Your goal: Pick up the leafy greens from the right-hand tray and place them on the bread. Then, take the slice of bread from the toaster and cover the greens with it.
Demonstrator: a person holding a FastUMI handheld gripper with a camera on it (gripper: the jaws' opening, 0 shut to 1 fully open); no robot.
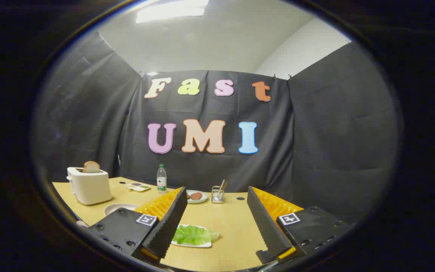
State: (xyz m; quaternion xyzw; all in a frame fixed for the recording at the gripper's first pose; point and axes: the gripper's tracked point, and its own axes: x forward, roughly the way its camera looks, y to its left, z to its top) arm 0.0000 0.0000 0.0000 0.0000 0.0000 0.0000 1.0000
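open hand-held gripper above flat green lettuce leaf on white tray; likely light, limp, tearable, so pinch its edge.

My one camera rides on the gripper, looking forward along its two spread fingers; it sits low and close over the table, facing the booth's back wall; the toaster stands farther off, left of the fingers.
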